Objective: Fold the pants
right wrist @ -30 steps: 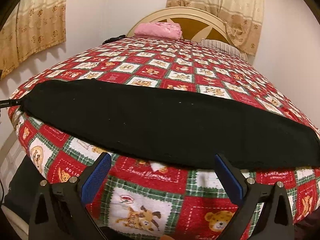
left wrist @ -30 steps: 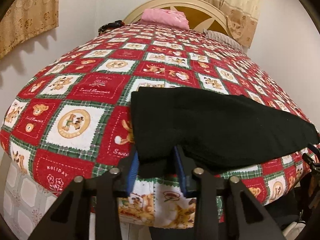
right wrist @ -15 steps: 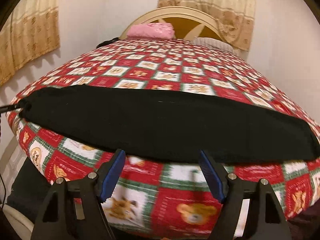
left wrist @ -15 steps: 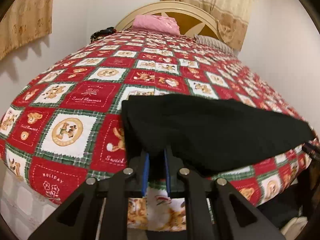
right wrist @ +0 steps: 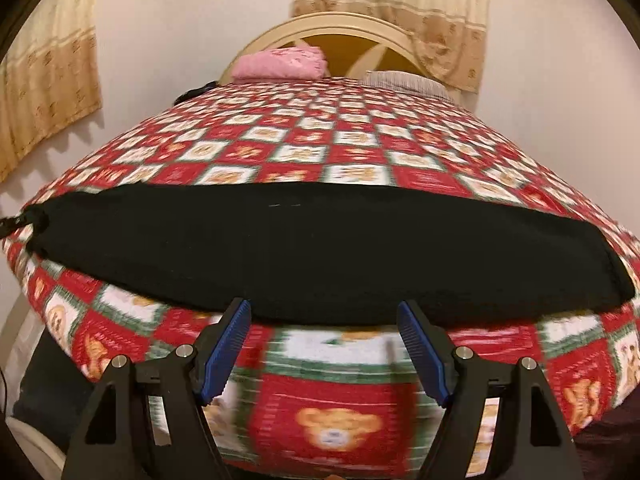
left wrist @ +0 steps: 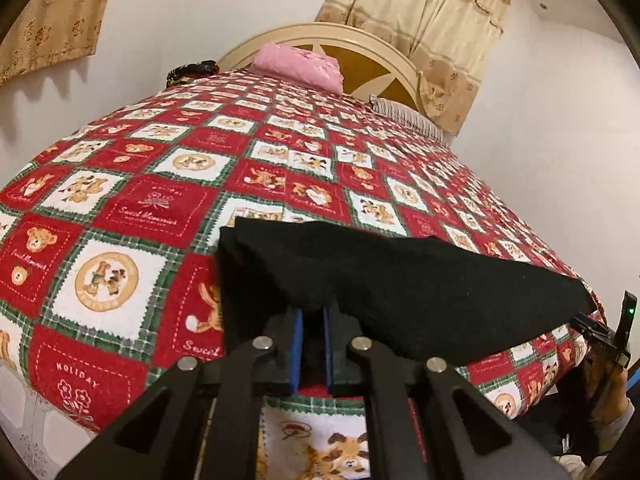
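Pants (left wrist: pixel 400 280) pinched at near edge by left tongs (left wrist: pixel 312 312); right tongs (right wrist: pixel 324 312) wide, short of them.

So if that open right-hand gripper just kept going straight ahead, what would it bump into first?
Most likely the near edge of the black fabric pants lying on the red patchwork bedspread; the right gripper is almost there, though depth is unclear.

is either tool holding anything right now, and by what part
The left tool is shut on the near edge of the black fabric pants, close to their left end. The right tool is open, short of that edge, holding nothing.
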The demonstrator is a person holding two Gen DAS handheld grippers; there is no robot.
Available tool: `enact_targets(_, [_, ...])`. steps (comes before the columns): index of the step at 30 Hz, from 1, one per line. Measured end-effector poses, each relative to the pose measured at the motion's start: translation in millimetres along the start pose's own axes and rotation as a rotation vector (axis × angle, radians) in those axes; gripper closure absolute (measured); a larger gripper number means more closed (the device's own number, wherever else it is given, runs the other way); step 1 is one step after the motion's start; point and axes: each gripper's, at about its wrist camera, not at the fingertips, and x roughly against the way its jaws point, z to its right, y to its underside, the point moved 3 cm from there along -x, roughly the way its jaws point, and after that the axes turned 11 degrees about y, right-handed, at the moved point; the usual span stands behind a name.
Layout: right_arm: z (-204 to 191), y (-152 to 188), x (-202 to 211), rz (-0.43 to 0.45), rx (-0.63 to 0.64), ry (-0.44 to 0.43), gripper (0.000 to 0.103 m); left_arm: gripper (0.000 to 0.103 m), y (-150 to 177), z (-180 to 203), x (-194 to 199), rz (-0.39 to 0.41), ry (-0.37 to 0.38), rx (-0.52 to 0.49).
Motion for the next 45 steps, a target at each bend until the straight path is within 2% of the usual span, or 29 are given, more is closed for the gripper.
enact_targets(4, [55.6, 0.2, -3.4, -0.022, -0.094, 0.094, 0.026, 0.094, -0.4, 1.3, 2.7, 0.01, 0.021, 0.008])
enact_targets(7, [78.1, 4.2, -0.5, -0.028, -0.118, 0.142, 0.026, 0.094, -2.1, -3.5, 8.2, 0.024, 0.038, 0.04])
enact_targets(9, [85.2, 5.1, 0.9, -0.03, -0.121, 0.164, 0.026, 0.094, -1.0, -1.6, 6.9, 0.007, -0.001, 0.0])
enact_targets(12, [97.6, 7.7, 1.3, -0.051, -0.163, 0.15, 0.026, 0.094, 6.3, -0.3, 6.0, -0.032, -0.036, -0.037])
enact_targets(14, [105.7, 9.2, 1.9, -0.056, -0.183, 0.151, 0.026, 0.094, 12.9, -6.0, 6.8, -0.077, -0.115, -0.068])
enact_targets(16, [121.3, 11.0, 4.5, -0.058, -0.218, 0.179, 0.026, 0.093, 18.9, -16.0, 13.5, -0.094, -0.136, -0.071])
enact_targets(17, [126.8, 11.2, 4.8, -0.058, -0.232, 0.185, 0.026, 0.093, 21.1, -20.5, 17.3, -0.102, -0.173, -0.082])
enact_targets(19, [148.0, 12.6, 7.0, -0.058, -0.263, 0.22, 0.026, 0.093, 21.9, -24.1, 24.7, -0.1, -0.224, -0.107])
enact_targets(23, [182.8, 5.0, 3.2, -0.055, -0.292, 0.281, 0.026, 0.092, 8.4, -19.0, 40.6, -0.045, -0.258, -0.116])
enact_targets(24, [191.5, 1.5, 1.7, -0.051, -0.3, 0.292, 0.025, 0.089, 6.1, -14.3, 41.9, -0.036, -0.266, -0.129])
enact_targets(25, [199.7, -2.7, 0.1, -0.04, -0.308, 0.302, 0.025, 0.08, 1.4, -7.2, 40.7, -0.024, -0.269, -0.141])
enact_targets(26, [207.5, -6.1, -2.7, -0.036, -0.311, 0.317, 0.024, 0.067, -2.6, 3.7, 38.2, -0.01, -0.252, -0.152])
enact_targets(28, [223.6, -11.9, -11.1, -0.043, -0.313, 0.34, 0.022, 0.05, -8.9, 20.8, 28.8, 0.005, -0.22, -0.172])
enact_targets(29, [232.3, -14.3, -15.5, -0.044, -0.32, 0.349, 0.022, 0.047, -11.4, 32.7, 20.0, 0.005, -0.199, -0.184])
enact_targets(32, [254.1, -16.8, -28.6, -0.061, -0.353, 0.323, 0.022, 0.047, -16.3, 60.9, -9.0, -0.027, -0.128, -0.209])
enact_targets(35, [266.5, -13.6, -48.3, -0.119, -0.402, 0.218, 0.022, 0.047, -16.8, 88.6, -44.2, -0.067, -0.063, -0.232])
enact_targets(36, [267.2, -11.8, -55.1, -0.13, -0.42, 0.155, 0.022, 0.047, -15.9, 96.2, -53.2, -0.081, -0.044, -0.235])
enact_targets(40, [267.9, -12.3, -59.9, -0.112, -0.424, 0.14, 0.022, 0.047, -7.6, 125.8, -95.3, -0.15, 0.011, -0.266])
enact_targets(43, [264.4, -10.7, -59.0, -0.103, -0.433, 0.133, 0.023, 0.047, 2.5, 140.6, -122.6, -0.214, 0.016, -0.277])
enact_targets(44, [257.6, -11.9, -56.0, -0.101, -0.406, 0.118, 0.027, 0.047, 6.7, 143.9, -129.4, -0.239, 0.033, -0.269])
enact_targets(45, [255.5, -13.8, -55.7, -0.098, -0.399, 0.096, 0.043, 0.047, 10.3, 146.2, -132.1, -0.253, 0.044, -0.262])
